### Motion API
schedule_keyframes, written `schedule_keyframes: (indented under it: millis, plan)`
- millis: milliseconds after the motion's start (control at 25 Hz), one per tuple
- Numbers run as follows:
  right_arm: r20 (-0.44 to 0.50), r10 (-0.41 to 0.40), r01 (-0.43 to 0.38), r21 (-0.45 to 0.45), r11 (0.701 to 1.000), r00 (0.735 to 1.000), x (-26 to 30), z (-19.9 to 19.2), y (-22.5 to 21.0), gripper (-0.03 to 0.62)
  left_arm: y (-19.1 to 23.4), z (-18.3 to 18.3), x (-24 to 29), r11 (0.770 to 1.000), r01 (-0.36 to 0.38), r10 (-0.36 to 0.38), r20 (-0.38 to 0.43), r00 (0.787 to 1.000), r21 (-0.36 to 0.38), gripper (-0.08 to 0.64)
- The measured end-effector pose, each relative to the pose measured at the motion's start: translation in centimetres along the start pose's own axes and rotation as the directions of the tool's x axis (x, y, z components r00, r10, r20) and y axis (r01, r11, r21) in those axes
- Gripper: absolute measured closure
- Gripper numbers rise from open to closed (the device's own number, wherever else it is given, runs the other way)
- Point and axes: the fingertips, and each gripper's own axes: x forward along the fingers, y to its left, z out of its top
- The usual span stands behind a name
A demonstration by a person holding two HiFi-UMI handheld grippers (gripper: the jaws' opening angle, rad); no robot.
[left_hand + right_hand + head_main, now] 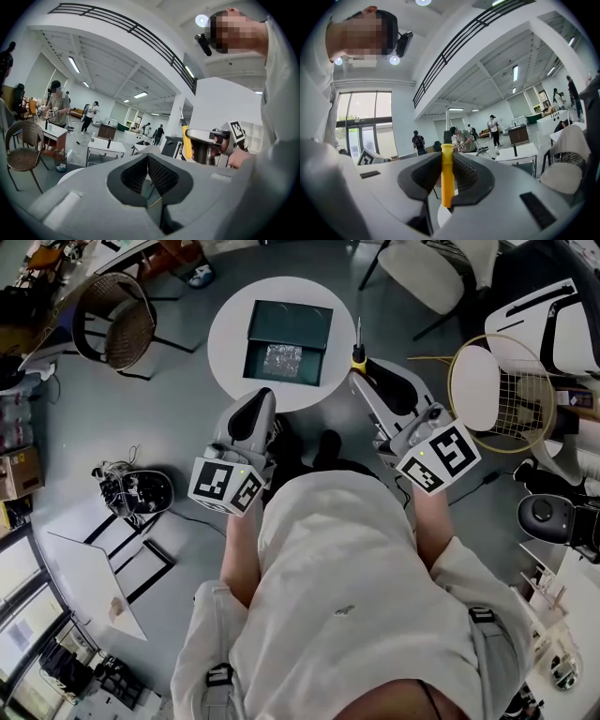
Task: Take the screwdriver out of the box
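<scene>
A dark green box (309, 360) lies open on the round white table (225, 357) in the head view. My right gripper (357, 373) is to the right of the table, shut on the yellow handle of the screwdriver (357, 354), whose thin shaft points away from me. In the right gripper view the yellow handle (446, 173) stands upright, clamped between the jaws of the right gripper (446, 161). My left gripper (266, 396) hovers at the table's near edge, shut and empty. In its own view the left gripper (148, 157) has its jaws pressed together, and the screwdriver (186, 142) shows at right.
A wicker chair (117, 320) stands to the left of the table and a white chair (427, 268) at the far right. A badminton racket (502, 390) lies at right. A black device with cables (131, 490) and a white board (89, 582) are on the floor at left.
</scene>
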Motion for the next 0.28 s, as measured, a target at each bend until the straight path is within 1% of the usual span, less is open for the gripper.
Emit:
schedule_keyframes:
  millis: [280]
  plan:
    - [0.001,-0.013,0.013,0.003,1.000,1.000,-1.1,-0.5,0.1,0.512,-1.3,-0.6,-0.3,1.000,0.013,-0.013,-0.001,1.000,0.009,0.546]
